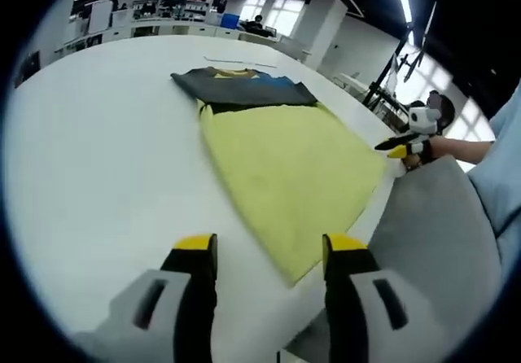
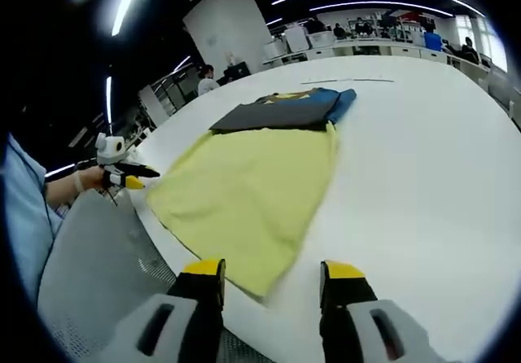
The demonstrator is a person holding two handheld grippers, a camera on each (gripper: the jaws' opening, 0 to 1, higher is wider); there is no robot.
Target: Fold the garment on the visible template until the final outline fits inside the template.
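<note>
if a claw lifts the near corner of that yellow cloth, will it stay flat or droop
Probably droop: the yellow cloth lies thin and flat on the white table, following its surface. It looks light, so it should lift easily. Pushed instead, it would likely bunch into wrinkles rather than slide whole.

The yellow garment lies flat on the white table (dark folded clothes at its far end); jaws apart.
</note>
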